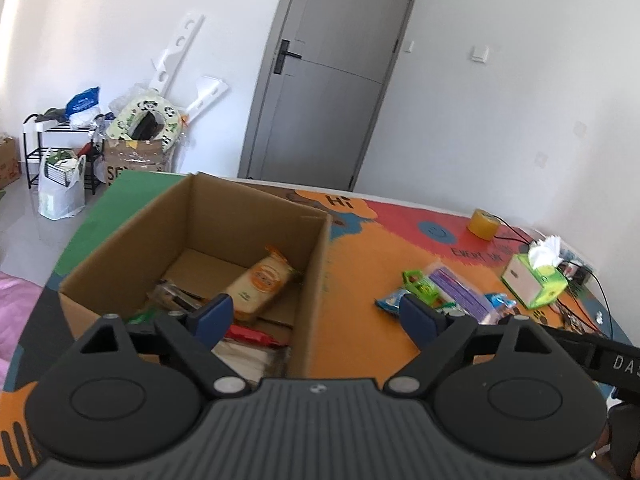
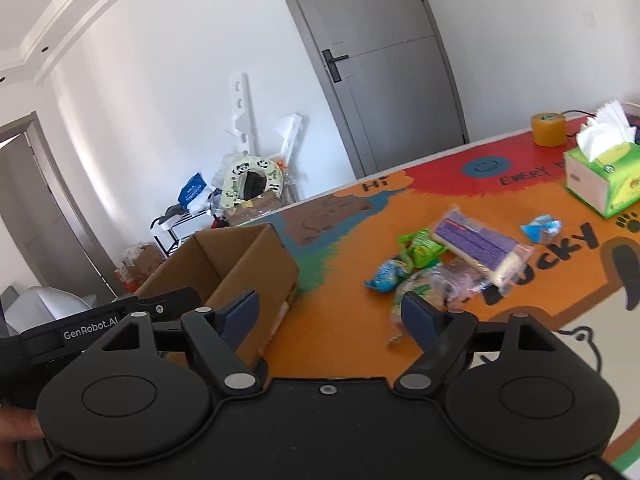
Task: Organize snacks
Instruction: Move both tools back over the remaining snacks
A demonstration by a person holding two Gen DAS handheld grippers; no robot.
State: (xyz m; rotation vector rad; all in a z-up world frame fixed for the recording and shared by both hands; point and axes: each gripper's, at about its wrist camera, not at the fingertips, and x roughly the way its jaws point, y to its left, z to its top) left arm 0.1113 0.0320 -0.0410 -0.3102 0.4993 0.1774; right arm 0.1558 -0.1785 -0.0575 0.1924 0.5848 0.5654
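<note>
Both claws, left (image 1: 316,316) and right (image 2: 330,312), stand apart and empty. Several snacks already lie in the cardboard box (image 1: 120,248), while the loose packets (image 2: 452,256) wait on the tabletop (image 2: 352,344) beside it, within reach for boxing.

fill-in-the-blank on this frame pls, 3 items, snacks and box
1. The orange-labelled snack pack lies inside the ____ box.
2. The purple-labelled pack lies on the mat, ____ the box.
3. Beside the tissue box stands a roll of ____.

Missing: cardboard; outside; tape
</note>
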